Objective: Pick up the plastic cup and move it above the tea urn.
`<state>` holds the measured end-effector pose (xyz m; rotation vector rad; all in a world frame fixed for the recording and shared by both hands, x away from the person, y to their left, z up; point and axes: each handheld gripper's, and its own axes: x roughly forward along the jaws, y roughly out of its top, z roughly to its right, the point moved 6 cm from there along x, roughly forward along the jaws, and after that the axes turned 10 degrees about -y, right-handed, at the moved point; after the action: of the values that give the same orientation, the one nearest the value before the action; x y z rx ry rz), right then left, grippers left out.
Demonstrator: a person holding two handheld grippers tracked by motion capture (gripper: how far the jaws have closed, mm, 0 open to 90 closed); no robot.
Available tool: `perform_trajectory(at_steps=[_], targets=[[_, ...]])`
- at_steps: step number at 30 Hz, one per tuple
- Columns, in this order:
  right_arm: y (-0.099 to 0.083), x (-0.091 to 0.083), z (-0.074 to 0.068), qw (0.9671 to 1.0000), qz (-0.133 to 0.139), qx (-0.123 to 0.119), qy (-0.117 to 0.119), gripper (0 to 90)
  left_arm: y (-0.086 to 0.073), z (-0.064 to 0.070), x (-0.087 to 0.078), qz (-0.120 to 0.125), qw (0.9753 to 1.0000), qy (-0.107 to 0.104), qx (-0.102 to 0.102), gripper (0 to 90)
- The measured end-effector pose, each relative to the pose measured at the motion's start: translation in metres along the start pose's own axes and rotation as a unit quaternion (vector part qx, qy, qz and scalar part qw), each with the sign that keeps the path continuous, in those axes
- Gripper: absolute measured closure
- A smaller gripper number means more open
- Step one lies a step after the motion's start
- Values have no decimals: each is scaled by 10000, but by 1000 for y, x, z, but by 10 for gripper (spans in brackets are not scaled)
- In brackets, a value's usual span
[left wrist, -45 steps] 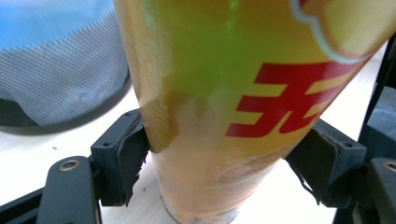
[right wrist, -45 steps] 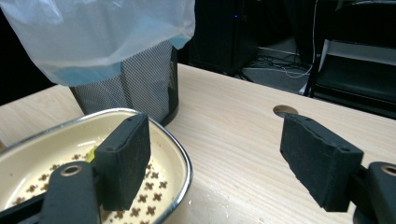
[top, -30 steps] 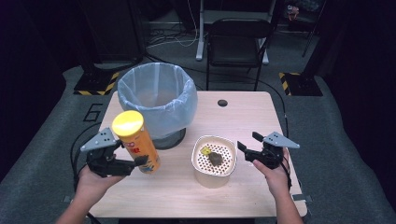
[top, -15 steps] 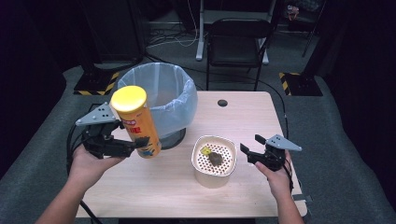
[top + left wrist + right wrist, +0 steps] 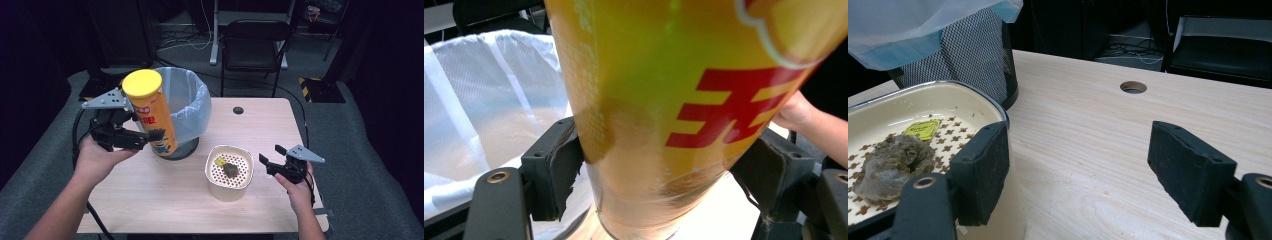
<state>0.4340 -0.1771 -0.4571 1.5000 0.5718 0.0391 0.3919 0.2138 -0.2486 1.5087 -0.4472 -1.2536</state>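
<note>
Lifted higher, the can (image 5: 150, 112) (clamped in the left gripper (image 5: 142, 140)) nears the bin (image 5: 197, 107); right gripper (image 5: 270, 160) gapes empty.

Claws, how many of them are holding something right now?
1. The left claw grips the yellow chip can beside the lined bin; the right claw is open, next to the cream bowl.

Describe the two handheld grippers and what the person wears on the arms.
Both the left gripper and right gripper are black, each topped by a grey three-cornered plate, with two blocky black jaws and a trailing black cable. The forearms are bare, no sleeves showing.
</note>
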Motion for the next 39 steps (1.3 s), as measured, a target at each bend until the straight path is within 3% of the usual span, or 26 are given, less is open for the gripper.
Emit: perform_trajectory(at_steps=[8, 20, 27, 34, 39], targets=[[1, -1, 2, 10000, 36, -1, -21, 243, 18, -9, 1, 57, 10000, 68, -19, 241], [-1, -1, 4, 10000, 13, 82, -49, 243, 59, -25, 1, 159, 9996, 216, -12, 241], [-1, 0, 4, 10000, 8, 79, -43, 243, 75, -48, 8, 301, 9986, 409, -125, 241], [-1, 0, 4, 9999, 7, 100, -22, 243, 71, -78, 26, 126, 9974, 639, -311, 241], [-1, 1, 5, 9999, 30, 136, 13, 243, 70, -98, 37, 182, 9963, 797, -266, 240]])
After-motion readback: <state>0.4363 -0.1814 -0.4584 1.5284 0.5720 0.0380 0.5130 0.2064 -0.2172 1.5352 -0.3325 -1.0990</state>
